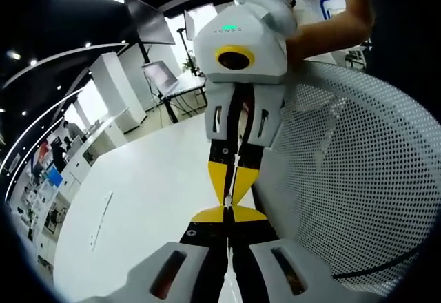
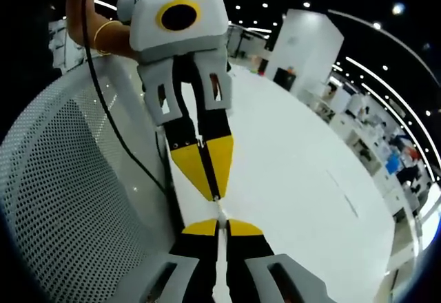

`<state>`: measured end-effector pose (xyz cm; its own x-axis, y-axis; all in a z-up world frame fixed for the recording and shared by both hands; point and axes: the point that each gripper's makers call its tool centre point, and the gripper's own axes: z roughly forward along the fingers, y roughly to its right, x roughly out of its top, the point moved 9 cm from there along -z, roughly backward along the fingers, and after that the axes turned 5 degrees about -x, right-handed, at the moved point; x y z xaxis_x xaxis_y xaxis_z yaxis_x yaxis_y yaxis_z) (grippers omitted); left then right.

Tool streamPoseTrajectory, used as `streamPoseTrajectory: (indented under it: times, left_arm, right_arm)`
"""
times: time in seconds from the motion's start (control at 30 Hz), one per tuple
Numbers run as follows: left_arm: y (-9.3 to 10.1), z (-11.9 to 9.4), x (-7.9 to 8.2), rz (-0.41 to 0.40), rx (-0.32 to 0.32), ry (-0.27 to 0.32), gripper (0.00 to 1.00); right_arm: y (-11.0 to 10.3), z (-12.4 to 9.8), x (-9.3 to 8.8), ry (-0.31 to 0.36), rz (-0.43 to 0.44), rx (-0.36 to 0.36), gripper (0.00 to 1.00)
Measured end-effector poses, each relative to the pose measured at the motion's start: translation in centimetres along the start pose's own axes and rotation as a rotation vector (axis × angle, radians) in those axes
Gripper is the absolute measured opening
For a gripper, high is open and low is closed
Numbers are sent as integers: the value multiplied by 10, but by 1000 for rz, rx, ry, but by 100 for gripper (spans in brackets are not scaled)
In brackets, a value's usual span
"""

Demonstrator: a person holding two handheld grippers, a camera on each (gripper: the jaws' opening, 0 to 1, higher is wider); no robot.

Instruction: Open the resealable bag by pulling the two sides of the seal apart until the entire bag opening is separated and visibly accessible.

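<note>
My left gripper (image 1: 227, 212) and my right gripper (image 1: 227, 191) meet tip to tip above the white table, and both yellow-tipped pairs of jaws are pressed together. The resealable bag is clear and hard to make out. A thin pale strip of the resealable bag (image 2: 220, 211) shows between the two sets of tips in the right gripper view, and runs back between my right gripper's (image 2: 219, 224) jaws. My left gripper (image 2: 215, 194) reaches down from the top of that view, shut on the same strip. The bag's opening cannot be made out.
A white perforated basket (image 1: 358, 179) (image 2: 62, 200) curves close beside both grippers. The white table (image 1: 151, 193) (image 2: 296, 193) stretches away on the other side. A black cable (image 2: 117, 131) hangs across the basket. A person's arm (image 1: 331, 21) holds the opposite gripper.
</note>
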<state>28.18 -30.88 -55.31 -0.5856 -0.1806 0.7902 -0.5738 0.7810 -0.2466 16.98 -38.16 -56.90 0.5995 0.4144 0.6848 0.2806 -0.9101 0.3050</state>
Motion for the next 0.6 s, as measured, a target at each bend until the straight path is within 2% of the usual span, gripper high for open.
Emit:
streamPoseTrajectory:
  times: [0.17,0.23,0.6]
  left_arm:
    - [0,-6,-1,-10,1,1,0]
    - [0,-9,-3,-23,5,12,0]
    - [-1,-16,-5,-38,18,25,0]
  right_arm:
    - [1,2,-5,-49,-33,-12,0]
    - [1,1,-3,-34,-20,-7,0]
    - [3,0,-5,-42,1,-13,0]
